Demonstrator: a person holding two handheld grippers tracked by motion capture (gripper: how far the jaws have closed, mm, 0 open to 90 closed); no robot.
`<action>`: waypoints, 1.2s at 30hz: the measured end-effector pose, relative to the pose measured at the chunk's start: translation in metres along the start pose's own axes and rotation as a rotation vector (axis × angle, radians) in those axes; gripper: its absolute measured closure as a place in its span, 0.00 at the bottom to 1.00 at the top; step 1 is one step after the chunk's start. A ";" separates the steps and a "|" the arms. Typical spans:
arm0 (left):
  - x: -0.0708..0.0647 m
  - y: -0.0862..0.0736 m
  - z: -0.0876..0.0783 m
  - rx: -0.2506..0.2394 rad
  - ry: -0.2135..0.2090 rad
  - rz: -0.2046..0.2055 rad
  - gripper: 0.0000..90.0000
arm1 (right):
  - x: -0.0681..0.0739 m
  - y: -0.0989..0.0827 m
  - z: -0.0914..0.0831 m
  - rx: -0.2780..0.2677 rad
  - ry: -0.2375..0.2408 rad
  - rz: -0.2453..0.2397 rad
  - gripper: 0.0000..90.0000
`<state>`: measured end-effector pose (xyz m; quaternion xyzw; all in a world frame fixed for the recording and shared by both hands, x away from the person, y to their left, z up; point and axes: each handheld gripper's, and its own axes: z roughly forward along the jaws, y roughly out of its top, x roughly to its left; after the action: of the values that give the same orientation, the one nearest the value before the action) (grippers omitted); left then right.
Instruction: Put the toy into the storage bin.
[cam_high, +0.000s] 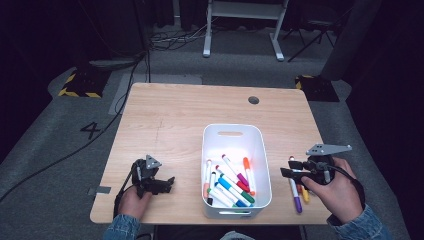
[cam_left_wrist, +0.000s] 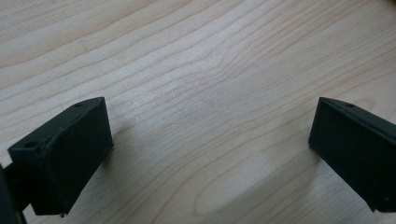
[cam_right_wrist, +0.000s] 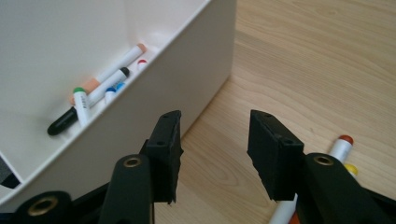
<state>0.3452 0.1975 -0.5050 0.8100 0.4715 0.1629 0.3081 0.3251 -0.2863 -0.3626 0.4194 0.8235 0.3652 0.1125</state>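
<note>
a: starting from the left, the left gripper (cam_high: 167, 183) sits low on the table (cam_high: 175, 115) near the front edge, held in the person's left hand (cam_high: 134, 199). its own view has the jaws spread wide with nothing but bare wood grain between them.

b: and the container?

a: a white bin (cam_high: 235, 135) stands in the middle of the table, long side running away from the person, with a handle slot in the far wall. the markers in the bin (cam_high: 231, 184) are piled toward the near end, lying crisscross, mostly white barrels with caps in orange, magenta, red, blue, teal and green. the far half of the bin floor is bare. in the right gripper view, over the wall, i can make out a green cap, a black one and a peach-orange one.

b: what's on the right?

a: loose markers (cam_high: 296, 192) lie on the table just right of the bin: one with a purple end, a yellow one, and one with a red cap. the right gripper (cam_high: 289, 168) is right above them, in the right hand (cam_high: 337, 192), pointing toward the bin's side wall. its jaws are partly spread with only bare table between them, pinching nothing; the markers lie just beside and under the right jaw.
</note>
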 end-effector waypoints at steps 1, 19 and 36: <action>0.000 0.000 0.000 0.001 0.000 0.002 0.00 | -0.003 -0.002 0.000 0.005 -0.007 0.011 0.61; 0.000 0.000 0.000 0.000 -0.001 -0.002 0.00 | -0.038 -0.041 0.022 0.109 -0.084 0.103 0.66; 0.000 0.000 0.000 0.000 0.000 0.000 0.00 | -0.055 -0.072 0.047 0.192 -0.096 0.164 0.66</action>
<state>0.3452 0.1975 -0.5050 0.8099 0.4717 0.1630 0.3081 0.3386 -0.3325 -0.4529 0.5112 0.8112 0.2725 0.0807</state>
